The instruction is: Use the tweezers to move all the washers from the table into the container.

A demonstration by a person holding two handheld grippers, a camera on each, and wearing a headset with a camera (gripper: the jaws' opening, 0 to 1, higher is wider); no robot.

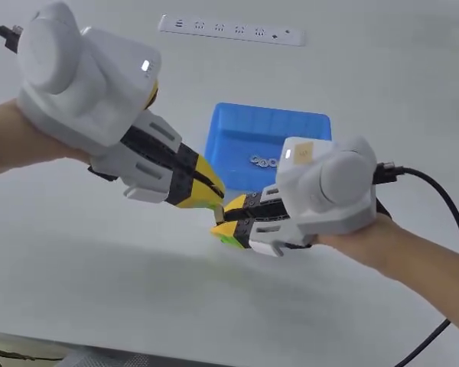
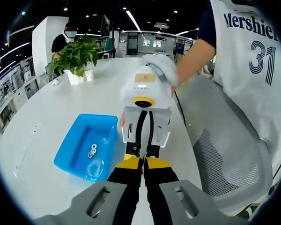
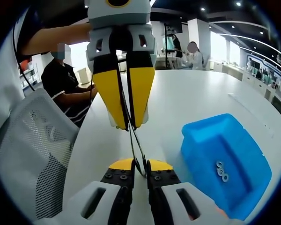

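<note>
- Head view: left gripper comes in from the upper left and slants down to the right. Right gripper comes in from the right and points left. Their yellow tips nearly meet above the white table.
- Just behind the 2 grippers, a blue container sits on the table with a small cluster of washers on its floor. A white power strip lies beyond it, near the table's far edge.
- Right gripper view: the right gripper's own 2 jaws rise from the bottom, drawn together, and the lower end of the tweezers runs down between their yellow tips.
- From the top of this view hangs the left gripper, its yellow jaws pressed together on the upper end of the tweezers. The thin dark legs span the gap between the 2 grippers.
- To the right is the container, apart from both grippers, and the washers lie close together inside it.
- Left gripper view: the left gripper's jaws rise from the bottom, together, facing the right gripper head-on, tip to tip.
- To the left lies the container with the washers inside, and a potted plant stands near the far end of the table. A mesh chair stands off the table's right edge.
</note>
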